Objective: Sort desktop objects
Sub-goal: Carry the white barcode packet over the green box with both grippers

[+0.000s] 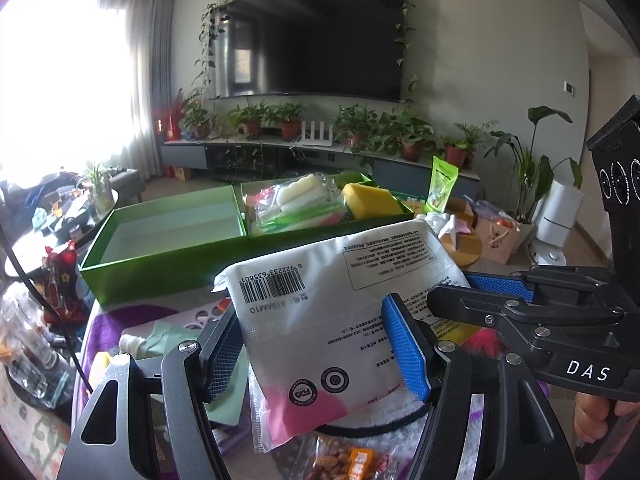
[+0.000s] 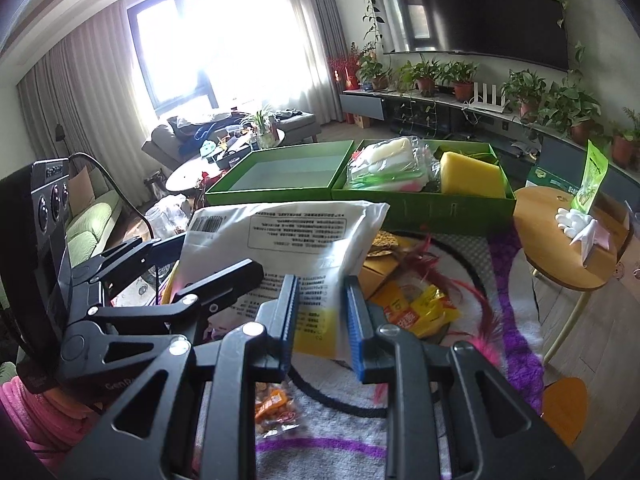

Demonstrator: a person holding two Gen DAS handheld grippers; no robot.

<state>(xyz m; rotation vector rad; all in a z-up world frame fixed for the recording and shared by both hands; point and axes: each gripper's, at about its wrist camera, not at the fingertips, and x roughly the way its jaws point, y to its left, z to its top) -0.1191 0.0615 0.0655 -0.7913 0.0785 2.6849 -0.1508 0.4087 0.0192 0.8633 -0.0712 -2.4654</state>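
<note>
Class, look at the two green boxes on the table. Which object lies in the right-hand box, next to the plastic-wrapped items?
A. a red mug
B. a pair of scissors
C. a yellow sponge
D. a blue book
C: a yellow sponge sits in the right green box, beside the plastic-wrapped items.

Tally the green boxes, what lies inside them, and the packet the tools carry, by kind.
Green boxes: 2, one empty, one filled
Yellow sponge: 1
Clear bag of white items: 1
White packet held between left tool and right tool: 1
Total: 5
</note>
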